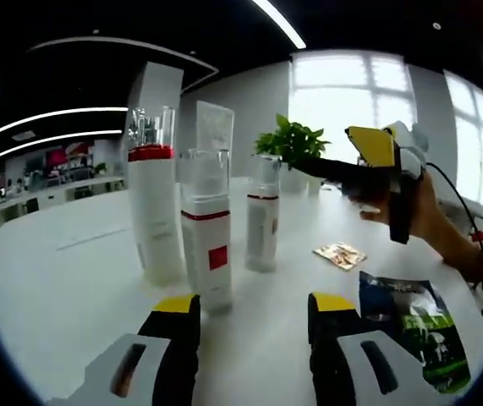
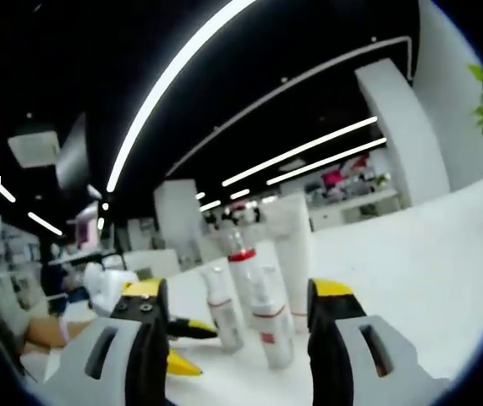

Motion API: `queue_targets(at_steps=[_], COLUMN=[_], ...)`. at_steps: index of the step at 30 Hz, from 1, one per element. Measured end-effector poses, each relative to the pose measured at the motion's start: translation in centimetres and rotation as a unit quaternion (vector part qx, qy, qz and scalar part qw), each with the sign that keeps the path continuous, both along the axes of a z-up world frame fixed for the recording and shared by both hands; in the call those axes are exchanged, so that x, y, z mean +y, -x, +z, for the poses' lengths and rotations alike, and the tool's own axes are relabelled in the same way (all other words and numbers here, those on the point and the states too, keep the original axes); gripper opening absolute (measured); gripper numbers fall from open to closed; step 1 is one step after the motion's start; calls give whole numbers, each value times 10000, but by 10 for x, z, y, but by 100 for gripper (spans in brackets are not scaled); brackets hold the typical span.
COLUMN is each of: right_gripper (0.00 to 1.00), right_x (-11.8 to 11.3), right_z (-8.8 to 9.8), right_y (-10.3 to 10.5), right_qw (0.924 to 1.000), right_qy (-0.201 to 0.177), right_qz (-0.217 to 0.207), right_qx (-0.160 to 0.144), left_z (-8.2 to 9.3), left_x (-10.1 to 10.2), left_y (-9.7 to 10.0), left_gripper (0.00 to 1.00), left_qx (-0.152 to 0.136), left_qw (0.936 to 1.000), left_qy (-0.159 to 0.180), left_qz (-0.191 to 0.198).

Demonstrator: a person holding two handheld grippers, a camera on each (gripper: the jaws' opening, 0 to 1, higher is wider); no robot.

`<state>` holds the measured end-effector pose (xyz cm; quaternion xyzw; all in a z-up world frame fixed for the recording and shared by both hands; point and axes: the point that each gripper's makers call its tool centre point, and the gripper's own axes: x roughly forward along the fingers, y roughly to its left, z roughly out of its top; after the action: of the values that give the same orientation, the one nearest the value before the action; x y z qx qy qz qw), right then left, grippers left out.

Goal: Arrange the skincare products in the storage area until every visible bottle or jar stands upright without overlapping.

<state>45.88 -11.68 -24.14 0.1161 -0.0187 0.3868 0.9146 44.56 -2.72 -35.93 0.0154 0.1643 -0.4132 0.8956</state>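
Observation:
Three bottles stand upright in a cluster on the white table (image 1: 72,271). A tall white bottle with a red band (image 1: 155,203) is on the left. A bottle with a clear cap and a red square (image 1: 207,241) stands nearest. A smaller bottle (image 1: 263,216) is to the right, and a white tube (image 1: 215,127) rises behind them. My left gripper (image 1: 255,309) is open just in front of the nearest bottle, holding nothing. My right gripper (image 1: 368,145), in a hand, hovers right of the cluster. From its view, the right gripper (image 2: 239,296) is open, facing the small bottle (image 2: 222,317), tall bottle (image 2: 243,271), red-square bottle (image 2: 272,330) and tube (image 2: 292,249).
A potted green plant (image 1: 292,144) stands behind the bottles. A small gold sachet (image 1: 340,255) and a dark green packet (image 1: 414,326) lie flat on the table to the right. The left gripper (image 2: 186,345) and a hand (image 2: 42,331) sit left of the bottles in the right gripper view.

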Motion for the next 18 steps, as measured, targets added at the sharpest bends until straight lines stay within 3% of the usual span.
queue_targets(at_steps=[18], right_gripper=[64], right_x=[1], right_z=[-5], right_y=[-3], right_qw=[9999], right_qy=[71], right_qz=[-34], right_qx=[75], left_z=[3], left_x=[1], left_y=[8], left_gripper=[52], left_qx=[-34], left_qw=[9999], left_qy=[-73], left_qz=[-82])
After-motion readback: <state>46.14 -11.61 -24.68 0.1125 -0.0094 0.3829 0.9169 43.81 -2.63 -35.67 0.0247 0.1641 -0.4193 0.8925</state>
